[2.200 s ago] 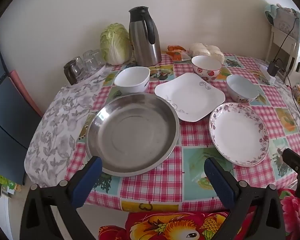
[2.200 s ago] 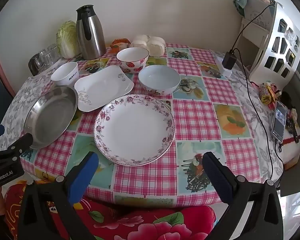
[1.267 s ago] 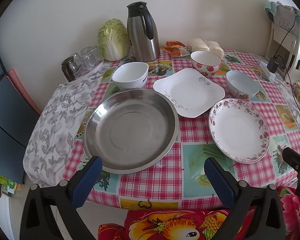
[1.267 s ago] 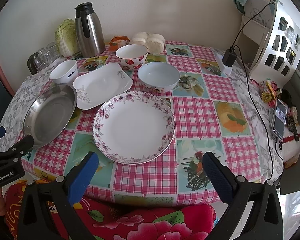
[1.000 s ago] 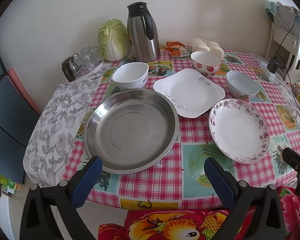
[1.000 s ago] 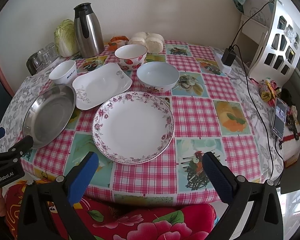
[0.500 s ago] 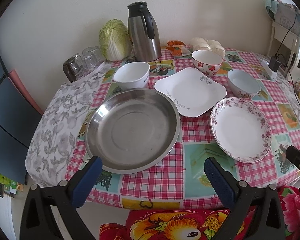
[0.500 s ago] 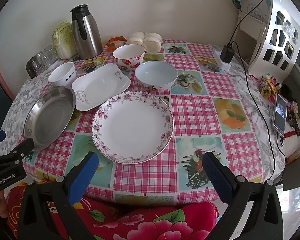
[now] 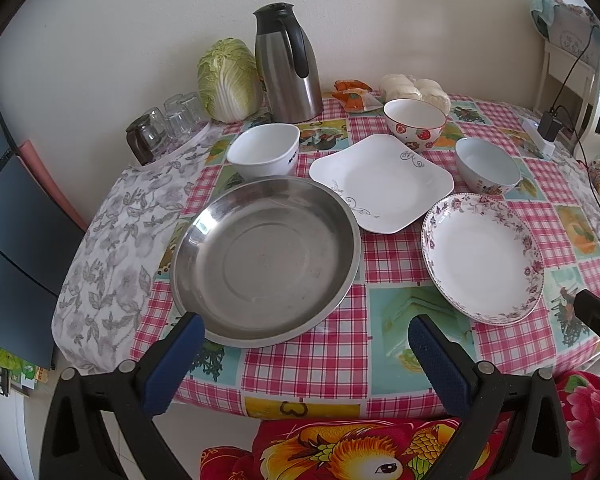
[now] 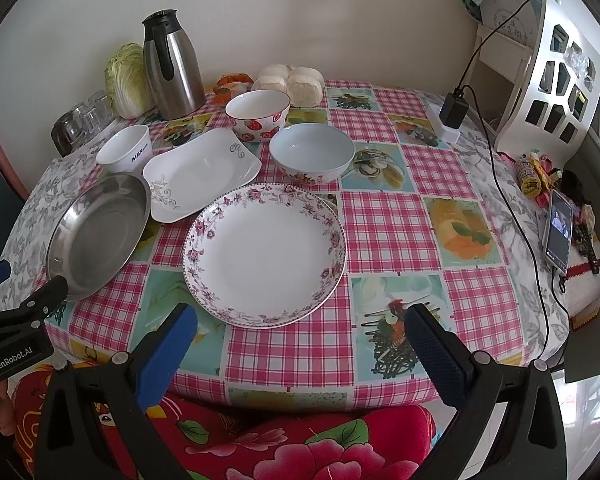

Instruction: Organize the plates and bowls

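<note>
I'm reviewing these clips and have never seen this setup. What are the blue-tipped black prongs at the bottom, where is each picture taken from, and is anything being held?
There is no robot: a person holds a two-finger tool in each hand, each with a wide-angle camera looking along its fingers. One picture comes from the left gripper, the other from the right gripper. The blue-padded prongs are their jaws; both stand wide open and hold nothing.

On the checked tablecloth lie a steel pan, a square white plate, a floral plate, a white bowl, a strawberry bowl and a pale blue bowl. Behind them stand a thermos jug and a cabbage.
</note>
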Tool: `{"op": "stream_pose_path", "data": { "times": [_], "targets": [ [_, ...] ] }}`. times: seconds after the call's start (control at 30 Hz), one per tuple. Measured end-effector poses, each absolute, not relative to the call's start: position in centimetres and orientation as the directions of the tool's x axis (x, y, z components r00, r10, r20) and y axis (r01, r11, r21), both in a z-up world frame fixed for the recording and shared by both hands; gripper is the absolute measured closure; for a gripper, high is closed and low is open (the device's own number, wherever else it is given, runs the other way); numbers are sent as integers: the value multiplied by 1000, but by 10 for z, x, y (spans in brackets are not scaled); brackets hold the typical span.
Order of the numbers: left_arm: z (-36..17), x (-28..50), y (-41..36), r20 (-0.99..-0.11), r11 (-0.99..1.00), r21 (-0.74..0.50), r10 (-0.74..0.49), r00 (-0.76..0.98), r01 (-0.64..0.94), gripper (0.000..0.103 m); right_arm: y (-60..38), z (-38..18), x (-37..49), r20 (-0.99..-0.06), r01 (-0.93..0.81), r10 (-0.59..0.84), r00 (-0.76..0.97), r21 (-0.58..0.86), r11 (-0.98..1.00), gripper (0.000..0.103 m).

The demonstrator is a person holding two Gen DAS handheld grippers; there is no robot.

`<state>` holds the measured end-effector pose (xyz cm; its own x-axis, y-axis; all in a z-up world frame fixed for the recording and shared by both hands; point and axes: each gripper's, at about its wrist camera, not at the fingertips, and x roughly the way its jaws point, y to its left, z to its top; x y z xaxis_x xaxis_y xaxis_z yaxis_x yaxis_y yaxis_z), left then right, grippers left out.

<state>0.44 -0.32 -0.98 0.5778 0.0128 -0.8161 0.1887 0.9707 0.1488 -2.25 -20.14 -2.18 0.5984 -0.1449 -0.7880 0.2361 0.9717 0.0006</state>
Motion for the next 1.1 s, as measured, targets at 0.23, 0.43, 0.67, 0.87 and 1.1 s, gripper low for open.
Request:
{"op": "stream_pose_path", "data": {
  "times": [0.23,0.43,0.67,0.87,1.1],
  "targets": [
    [-10,4,-3,-816,971,149,13,578,189,0,-202,-22,-23,-789,238,-145,597,1,971,0],
    [-10,4,-3,-816,971,149,13,578,189,0,-202,-22,-22,-789,238,-145,597,2,971,0],
    [-10,5,-3,-816,971,149,13,578,189,0,-202,-21,-23,-790,238,-144,596,2,971,0],
    [-10,5,-3,-817,971,149,13,576,188,0,-202,-21,-23,-789,237,-147,597,-1,972,0],
    [-8,9,3,-833,974,92,-40,551,209,0,-201,-22,-20,-798,217,-118,591,16,976,0]
  ]
}}
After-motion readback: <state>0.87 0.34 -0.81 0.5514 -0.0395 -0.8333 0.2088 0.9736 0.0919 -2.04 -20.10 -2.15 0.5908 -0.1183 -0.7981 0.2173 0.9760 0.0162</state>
